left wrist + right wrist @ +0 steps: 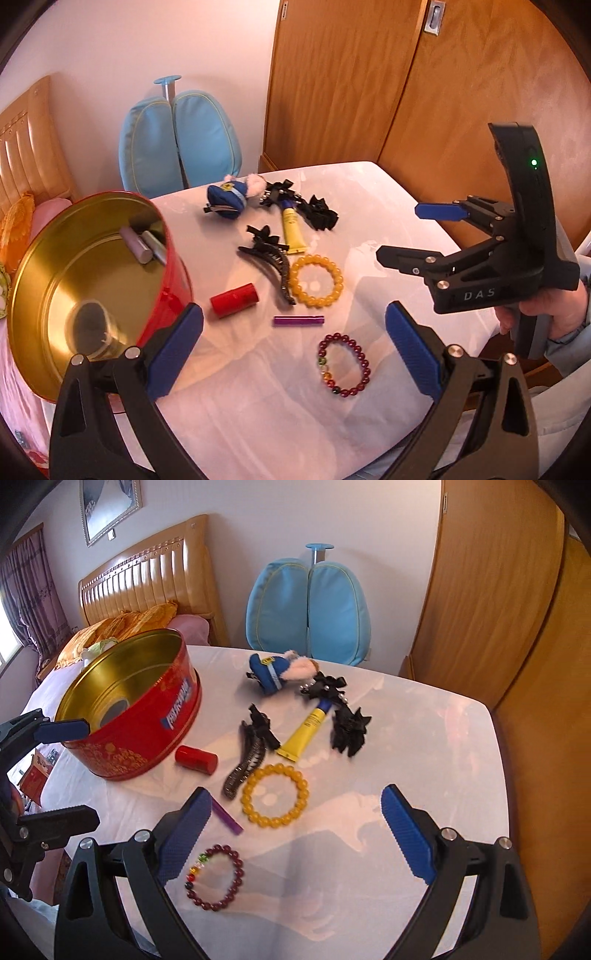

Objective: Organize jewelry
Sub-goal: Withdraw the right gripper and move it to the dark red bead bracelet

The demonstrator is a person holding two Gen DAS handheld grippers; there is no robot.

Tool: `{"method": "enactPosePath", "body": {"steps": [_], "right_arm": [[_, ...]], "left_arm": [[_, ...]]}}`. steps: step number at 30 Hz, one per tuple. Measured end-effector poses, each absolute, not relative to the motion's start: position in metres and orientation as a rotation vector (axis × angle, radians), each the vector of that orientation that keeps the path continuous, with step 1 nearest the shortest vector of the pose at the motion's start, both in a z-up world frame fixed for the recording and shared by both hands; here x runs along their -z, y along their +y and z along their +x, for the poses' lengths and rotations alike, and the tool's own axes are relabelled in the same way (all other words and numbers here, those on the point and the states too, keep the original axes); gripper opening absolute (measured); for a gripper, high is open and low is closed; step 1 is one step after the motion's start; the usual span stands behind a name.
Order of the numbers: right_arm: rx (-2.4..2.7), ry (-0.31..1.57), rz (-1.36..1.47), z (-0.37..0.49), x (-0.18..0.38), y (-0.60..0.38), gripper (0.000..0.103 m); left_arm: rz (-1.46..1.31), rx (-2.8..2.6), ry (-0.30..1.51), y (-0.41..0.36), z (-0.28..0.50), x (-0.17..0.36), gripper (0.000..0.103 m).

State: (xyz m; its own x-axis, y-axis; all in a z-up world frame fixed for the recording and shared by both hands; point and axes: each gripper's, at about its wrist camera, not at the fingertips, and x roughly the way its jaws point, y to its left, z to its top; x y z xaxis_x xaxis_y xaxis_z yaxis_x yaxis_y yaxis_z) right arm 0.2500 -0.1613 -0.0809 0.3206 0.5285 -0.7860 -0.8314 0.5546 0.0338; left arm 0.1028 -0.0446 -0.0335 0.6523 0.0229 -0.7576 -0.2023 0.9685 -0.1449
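Above the white-covered bench [424, 738], both pairs of tongs hang spread wide with nothing between their blue pads. The left tongs [295, 343] hover with one pad just beside the wall of the red tin [173, 280], touching nothing that can be made out; the right tongs [295, 834] hover over the cloth, held in a hand [543, 314] at the bench's edge. Taking the red tin as landmark: inside it lie a couple of grey tubes [142, 243] against the gold wall. Just beside its base lies a red cylinder [195, 759]. Further out from the tin lie a black hair claw [243, 764], then a yellow bead bracelet [275, 800] touching the claw's tip. A purple stick [227, 818] lies near the yellow bracelet, and a dark red bead bracelet [215, 876] sits nearest the tongs. Beyond the claw, away from the tin, are a yellow tube [304, 733], black bows [349, 727] and a blue plush charm [273, 672].
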Motion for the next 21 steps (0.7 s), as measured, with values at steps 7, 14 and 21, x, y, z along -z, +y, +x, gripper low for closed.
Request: {"method": "enactPosePath", "body": {"steps": [7,14,21], "right_arm": [[-0.910,0.919,-0.411,0.269,0.107,-0.184,0.094],[-0.966,0.975,-0.459,0.262,0.130,-0.188,0.094],[-1.080,0.989,-0.532,0.232,0.150,-0.170,0.094]], "left_arm": [[-0.180,-0.024,0.920,-0.066,0.140,0.062,0.096],[-0.235,-0.034,1.019,-0.067,0.144,0.088,0.096],[-0.229,-0.090,1.074,-0.070,0.116,0.095,0.096]]}}
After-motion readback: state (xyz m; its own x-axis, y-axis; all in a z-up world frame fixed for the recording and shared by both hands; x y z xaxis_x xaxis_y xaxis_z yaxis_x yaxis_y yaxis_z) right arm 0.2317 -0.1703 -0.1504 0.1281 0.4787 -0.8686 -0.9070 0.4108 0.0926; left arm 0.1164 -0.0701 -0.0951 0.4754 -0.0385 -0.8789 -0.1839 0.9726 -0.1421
